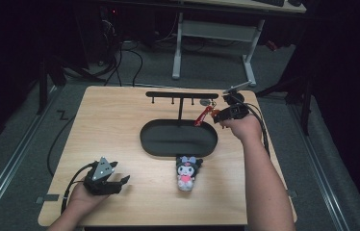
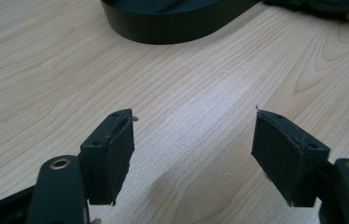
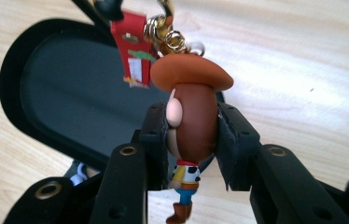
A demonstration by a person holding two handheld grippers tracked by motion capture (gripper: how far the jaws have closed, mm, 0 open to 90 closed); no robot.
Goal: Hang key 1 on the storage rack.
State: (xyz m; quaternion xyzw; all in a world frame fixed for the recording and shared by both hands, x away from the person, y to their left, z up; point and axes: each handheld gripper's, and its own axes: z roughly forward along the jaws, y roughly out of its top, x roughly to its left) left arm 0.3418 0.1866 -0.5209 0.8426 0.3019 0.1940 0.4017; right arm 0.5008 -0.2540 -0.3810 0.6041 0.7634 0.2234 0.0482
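Note:
My right gripper (image 3: pixel 192 149) is shut on a cowboy figure keychain (image 3: pixel 192 126), its pads pressing both sides of the brown head under the orange hat. A red strap (image 3: pixel 133 51) and gold rings (image 3: pixel 163 32) rise from the hat. In the high view my right gripper (image 1: pixel 220 114) sits at the right end of the black hook rack (image 1: pixel 182 95), with the red strap (image 1: pixel 202 116) slanting over the black oval tray (image 1: pixel 178 138). My left gripper (image 1: pixel 119 183) rests low at the near left of the table; its jaws (image 2: pixel 191 158) stand open over bare wood.
A dark plush doll (image 1: pixel 187 172) with a pink front lies just in front of the tray. The tray's rim (image 2: pixel 172 28) lies ahead of my left gripper. A white-legged desk frame (image 1: pixel 214 48) stands on the floor beyond the table.

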